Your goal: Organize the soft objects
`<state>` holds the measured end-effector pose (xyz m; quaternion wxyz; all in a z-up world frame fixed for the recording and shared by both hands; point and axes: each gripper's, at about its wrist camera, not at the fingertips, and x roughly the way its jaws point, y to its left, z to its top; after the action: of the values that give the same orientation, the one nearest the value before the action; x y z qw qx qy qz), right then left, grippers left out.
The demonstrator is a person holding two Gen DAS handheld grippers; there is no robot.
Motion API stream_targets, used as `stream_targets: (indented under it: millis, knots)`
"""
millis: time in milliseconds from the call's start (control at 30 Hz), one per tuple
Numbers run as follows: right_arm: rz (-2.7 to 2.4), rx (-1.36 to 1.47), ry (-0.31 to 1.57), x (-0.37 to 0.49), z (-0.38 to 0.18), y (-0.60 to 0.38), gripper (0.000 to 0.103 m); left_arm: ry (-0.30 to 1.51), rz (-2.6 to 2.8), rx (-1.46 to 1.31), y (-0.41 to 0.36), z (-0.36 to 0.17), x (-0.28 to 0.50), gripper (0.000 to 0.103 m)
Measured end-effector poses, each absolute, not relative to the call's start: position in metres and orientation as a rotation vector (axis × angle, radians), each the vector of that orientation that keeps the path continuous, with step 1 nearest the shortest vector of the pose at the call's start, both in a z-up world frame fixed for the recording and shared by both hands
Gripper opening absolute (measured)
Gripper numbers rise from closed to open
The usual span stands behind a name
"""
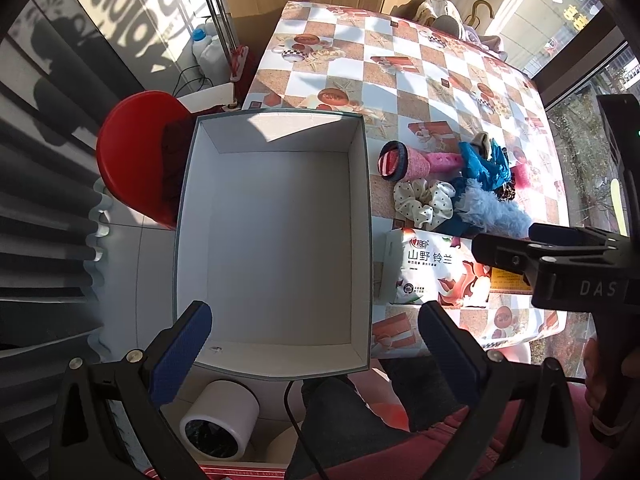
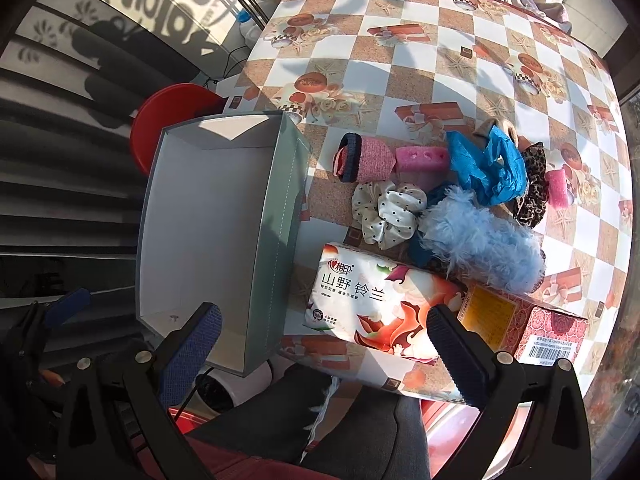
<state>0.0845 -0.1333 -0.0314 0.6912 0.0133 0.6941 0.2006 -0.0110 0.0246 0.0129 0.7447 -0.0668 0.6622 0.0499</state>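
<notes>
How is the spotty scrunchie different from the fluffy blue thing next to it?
The spotty scrunchie is cream with small dark dots; the fluffy blue thing is pale blue with no pattern. The scrunchie looks smooth and shiny, gathered into ruffles, while the blue one is covered in long fuzzy fibres. The scrunchie is a bunched ring; the blue one is longer and stretches out slantwise. Both lie on the checked table, outside the box, and neither is held.

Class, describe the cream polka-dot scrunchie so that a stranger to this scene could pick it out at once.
Start at the big empty box on the checkered table, then look to the heap of soft things beside it. The scrunchie lies just beyond the floral tissue pack, next to the fluffy light-blue piece. It alone is cream satin with small dark dots.
</notes>
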Motion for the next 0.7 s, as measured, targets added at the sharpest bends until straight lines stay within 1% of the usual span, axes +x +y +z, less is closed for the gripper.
stream_targets:
  millis: [400, 567, 700]
  knots:
    - [0.454, 0.008, 1.559, 0.0821, -0.0321, -0.1249, 0.103, 1.449, 0.137, -0.172, 0.0337, 0.0111, -0.0173, 0.103]
    - [0.449, 0.011, 1.562, 0.0823, -0.0341, -0.1248, 0.103, 1.384, 0.139, -0.167, 0.0347, 0.0111, -0.0205, 0.103]
    - [0.448, 0.011, 1.573, 0.0829, -0.0369, -0.1245, 0.103, 1.416, 0.131, -0.185, 0.0349, 0.0078, -0.0212, 0.103]
